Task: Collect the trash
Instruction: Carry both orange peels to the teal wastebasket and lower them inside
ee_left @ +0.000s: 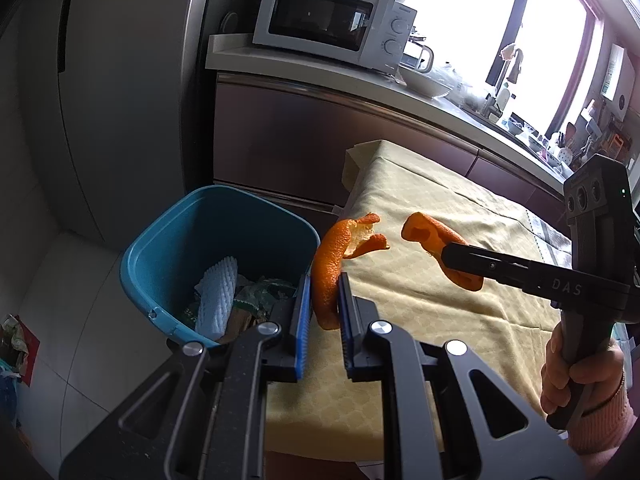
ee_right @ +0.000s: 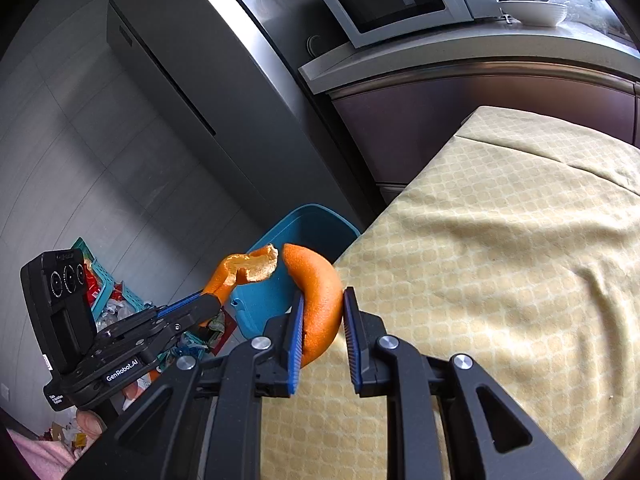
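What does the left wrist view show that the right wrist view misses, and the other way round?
Only the left wrist view looks into the blue bin: white foam netting and wrappers inside. Only the right wrist view shows the teal basket with litter on the floor. Both show the left tongs and right tongs, each clamping an orange peel, near the table edge.

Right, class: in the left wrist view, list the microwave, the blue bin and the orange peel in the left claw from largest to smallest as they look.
1. Blue bin
2. Microwave, though farther away, so its true size is unsure
3. Orange peel
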